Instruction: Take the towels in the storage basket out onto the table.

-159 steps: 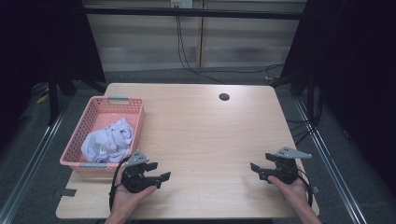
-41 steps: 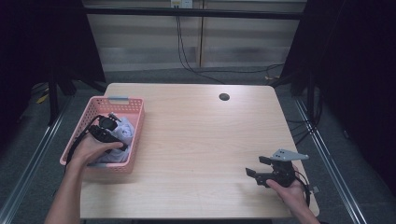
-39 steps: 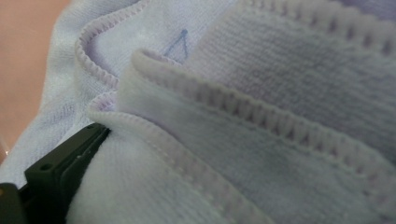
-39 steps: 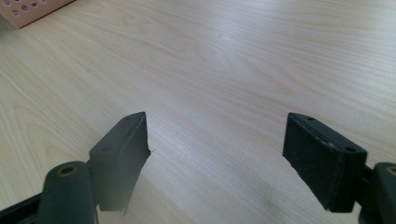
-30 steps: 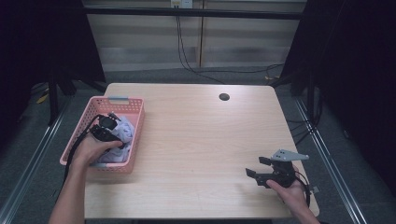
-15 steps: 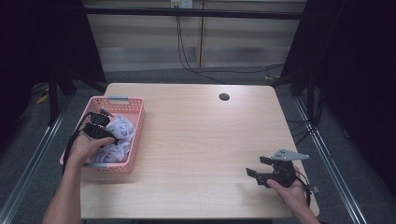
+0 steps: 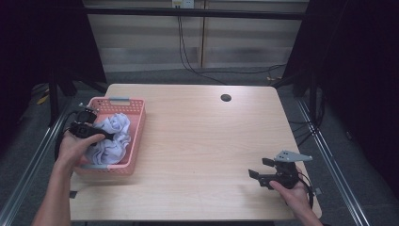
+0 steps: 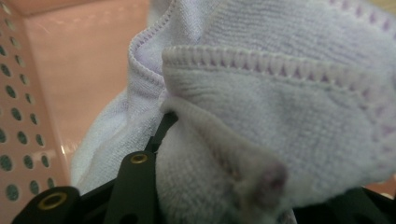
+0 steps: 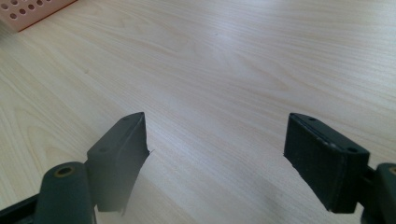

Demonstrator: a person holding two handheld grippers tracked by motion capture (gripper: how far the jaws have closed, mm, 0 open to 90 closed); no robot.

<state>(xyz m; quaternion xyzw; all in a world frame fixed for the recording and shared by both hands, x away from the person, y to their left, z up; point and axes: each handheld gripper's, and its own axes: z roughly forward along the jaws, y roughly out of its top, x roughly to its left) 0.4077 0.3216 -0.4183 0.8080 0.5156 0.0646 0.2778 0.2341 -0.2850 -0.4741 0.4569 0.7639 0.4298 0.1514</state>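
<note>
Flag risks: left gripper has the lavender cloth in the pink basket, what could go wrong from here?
1. The left gripper pinches a bunched fold of the cloth, so the grip may be partial and could slip.
2. The cloth trails inside the basket; it may snag and drag the basket.
3. The right gripper rests open, far away, unable to steady it.

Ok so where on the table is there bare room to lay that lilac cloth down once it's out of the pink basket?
The widest bare patch of table runs from the pink basket across to the right gripper, back to the small dark hole. It is crowded inside the basket, where the left gripper is clamped on the lilac cloth.
</note>
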